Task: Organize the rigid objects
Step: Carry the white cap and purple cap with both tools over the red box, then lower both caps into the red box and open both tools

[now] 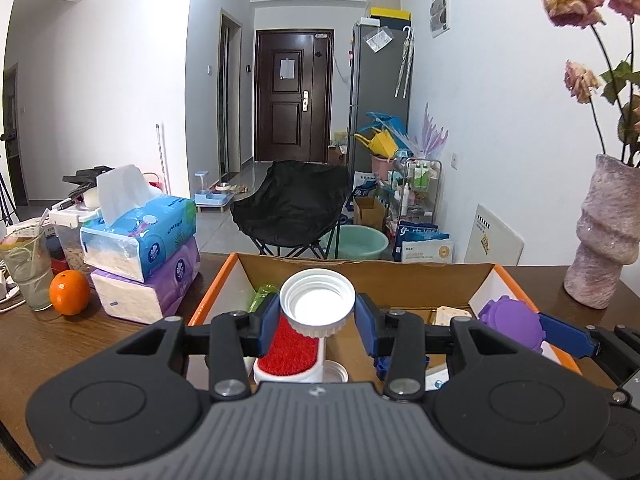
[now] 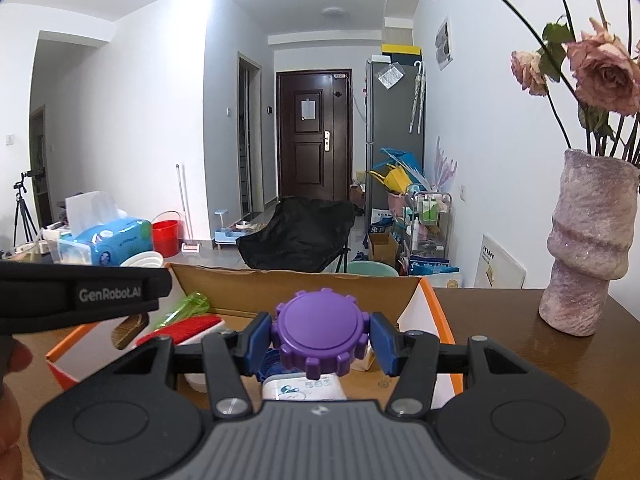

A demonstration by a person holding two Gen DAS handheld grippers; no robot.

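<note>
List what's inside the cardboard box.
In the cardboard box: a green bottle, red brush, white lid, wooden comb, printed white pack. The grippers hide the rest.

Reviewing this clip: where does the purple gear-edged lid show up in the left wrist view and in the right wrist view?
Left wrist view: the purple lid sits at the right edge, over the cardboard box, gripped by the right hand-held gripper.
Right wrist view: the lid is low in the centre, clamped between the blue fingers.
Shared landmark: the dark brown door at the end of the hallway.
</note>
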